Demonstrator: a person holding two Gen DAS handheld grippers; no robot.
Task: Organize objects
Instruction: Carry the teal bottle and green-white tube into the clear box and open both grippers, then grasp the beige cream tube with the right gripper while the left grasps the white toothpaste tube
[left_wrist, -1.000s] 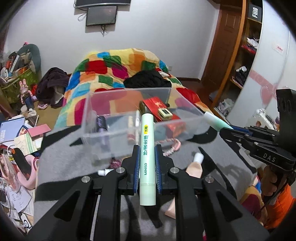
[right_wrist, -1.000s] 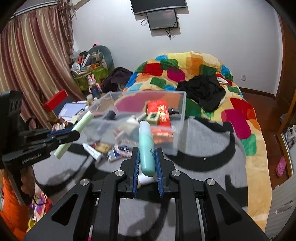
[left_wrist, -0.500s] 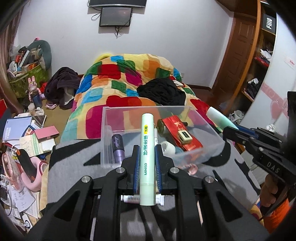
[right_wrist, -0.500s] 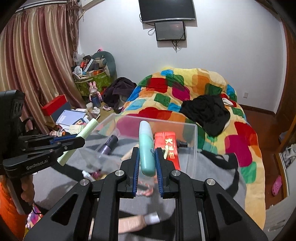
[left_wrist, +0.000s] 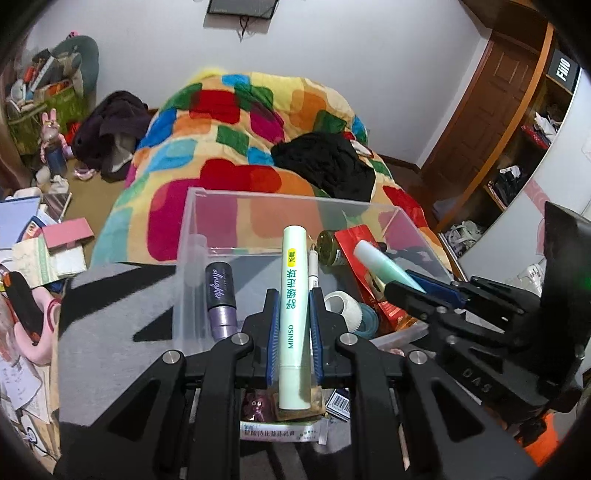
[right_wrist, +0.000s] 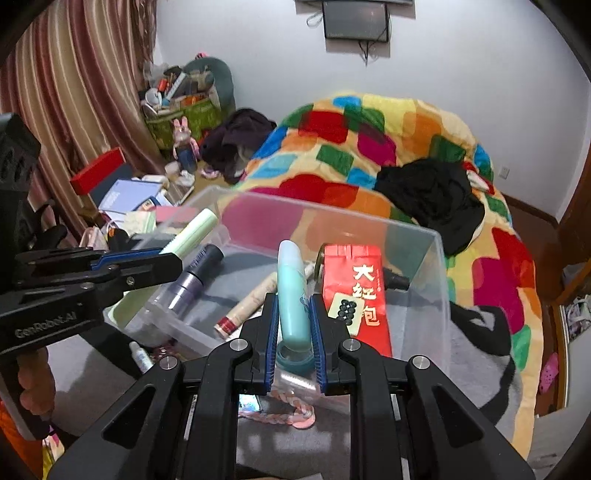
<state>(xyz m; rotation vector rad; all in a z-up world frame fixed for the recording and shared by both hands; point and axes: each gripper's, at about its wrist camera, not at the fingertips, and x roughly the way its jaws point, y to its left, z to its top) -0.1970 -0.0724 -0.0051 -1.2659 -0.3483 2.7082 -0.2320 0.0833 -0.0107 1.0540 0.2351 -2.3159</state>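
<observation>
Left gripper (left_wrist: 293, 314) jaws clamp a smooth pale-green tube (left_wrist: 293, 295), right gripper (right_wrist: 293, 317) jaws a teal bottle (right_wrist: 293, 295), above the clear plastic box (right_wrist: 417, 236), its front wall hidden.

quilt (left_wrist: 236, 122): patchwork of red, yellow, green and blue, heaped across frame centre
black garment (right_wrist: 432, 195): lying on quilt, right of centre
curtain (right_wrist: 70, 96): striped, left edge
wall screen (right_wrist: 356, 20): dark, top centre, cable hanging below
door (left_wrist: 484, 110): brown wood, upper right
shelves (left_wrist: 532, 147): right edge, cluttered
floor clutter (right_wrist: 136, 199): books and boxes, left of centre
</observation>
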